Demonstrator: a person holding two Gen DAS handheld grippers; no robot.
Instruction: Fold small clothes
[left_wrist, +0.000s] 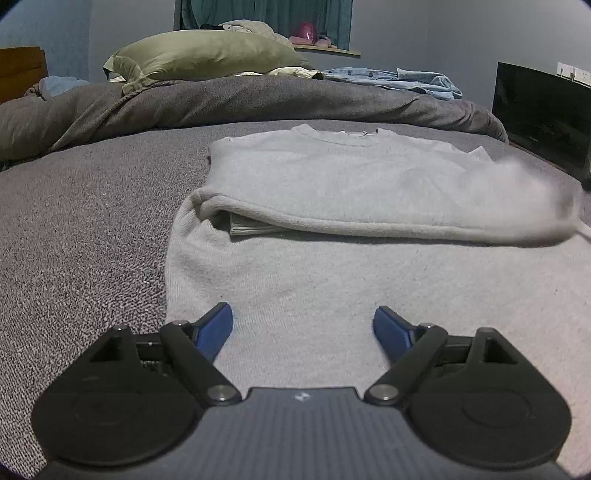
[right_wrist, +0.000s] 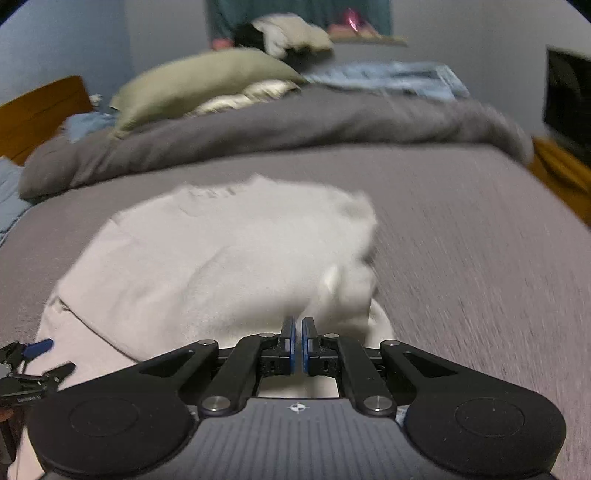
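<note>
A light grey sweater (left_wrist: 332, 184) lies on the grey bed cover, its upper part folded over the lower part, collar at the far end. My left gripper (left_wrist: 303, 325) is open and empty, its blue fingertips low over the sweater's near part. My right gripper (right_wrist: 298, 332) has its jaws closed, with the sweater's (right_wrist: 229, 266) right side bunched just ahead of them. That view is blurred, so I cannot tell whether fabric is pinched between the pads. The left gripper (right_wrist: 37, 358) shows at the lower left of the right wrist view.
A rumpled grey duvet (left_wrist: 258, 99) lies across the bed behind the sweater, with a green pillow (left_wrist: 199, 55) and blue denim clothes (left_wrist: 399, 79) beyond it. A black screen (left_wrist: 543, 110) stands at the right. A wooden headboard (right_wrist: 40, 107) is at the left.
</note>
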